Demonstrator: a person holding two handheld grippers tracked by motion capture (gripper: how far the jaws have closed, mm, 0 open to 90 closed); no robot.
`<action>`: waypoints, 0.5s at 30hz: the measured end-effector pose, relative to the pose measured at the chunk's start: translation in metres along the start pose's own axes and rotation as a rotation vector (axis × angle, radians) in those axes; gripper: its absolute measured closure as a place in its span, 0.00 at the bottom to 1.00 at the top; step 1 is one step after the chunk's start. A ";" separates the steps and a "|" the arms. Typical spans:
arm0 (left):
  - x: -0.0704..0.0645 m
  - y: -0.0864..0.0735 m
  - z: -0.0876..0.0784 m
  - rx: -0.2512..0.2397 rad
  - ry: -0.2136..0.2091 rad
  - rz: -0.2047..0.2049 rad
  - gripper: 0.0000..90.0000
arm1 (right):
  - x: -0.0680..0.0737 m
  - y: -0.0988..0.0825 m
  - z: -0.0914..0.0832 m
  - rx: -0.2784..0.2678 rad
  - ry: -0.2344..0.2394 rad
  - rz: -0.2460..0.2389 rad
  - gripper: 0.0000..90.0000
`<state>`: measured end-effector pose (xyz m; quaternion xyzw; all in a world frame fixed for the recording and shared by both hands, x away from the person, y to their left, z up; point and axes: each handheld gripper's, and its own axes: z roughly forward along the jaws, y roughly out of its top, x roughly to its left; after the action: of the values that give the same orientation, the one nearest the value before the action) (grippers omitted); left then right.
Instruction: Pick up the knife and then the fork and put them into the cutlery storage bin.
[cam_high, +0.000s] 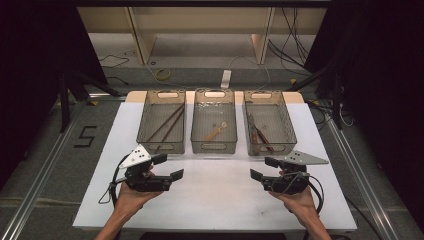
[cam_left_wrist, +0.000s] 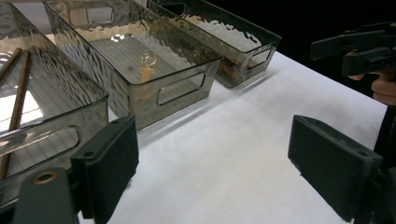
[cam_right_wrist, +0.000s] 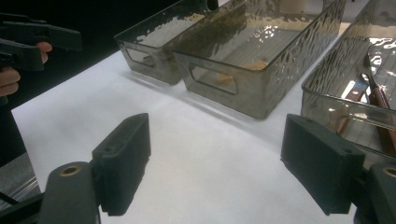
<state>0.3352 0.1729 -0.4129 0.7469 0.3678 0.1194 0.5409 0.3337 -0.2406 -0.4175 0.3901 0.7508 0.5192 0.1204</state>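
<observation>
Three clear bins (cam_high: 214, 145) stood in a row along the far edge of a white table (cam_high: 215, 200), sorting cutlery by kind: chopsticks (cam_high: 167, 124) left, a wooden spoon (cam_high: 216, 132) in the middle, knives (cam_high: 259, 134) right. Nearer the person, the left gripper (cam_high: 167, 167) and the right gripper (cam_high: 264, 168) hovered over bare tabletop, pointing toward each other. Both stood wide apart and held nothing, and nothing blocked the way to the bins.

Right gripper (cam_right_wrist: 215, 172) jaws are held wide apart over the white table (cam_right_wrist: 196, 154), nothing between them. Three clear bins (cam_right_wrist: 252, 100) are seen beyond.
</observation>
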 end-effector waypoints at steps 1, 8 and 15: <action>0.000 0.000 0.000 0.000 0.000 0.001 0.17 | 0.001 -0.001 -0.001 -0.005 0.003 -0.002 0.27; 0.000 0.000 0.000 0.008 -0.007 0.003 0.17 | 0.003 -0.008 -0.010 -0.029 -0.004 -0.010 0.26; 0.000 0.000 0.000 0.003 -0.007 0.003 0.17 | 0.003 -0.017 -0.016 -0.035 -0.027 -0.009 0.26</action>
<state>0.3349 0.1729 -0.4128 0.7485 0.3652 0.1171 0.5409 0.3143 -0.2521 -0.4242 0.3916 0.7418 0.5262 0.1396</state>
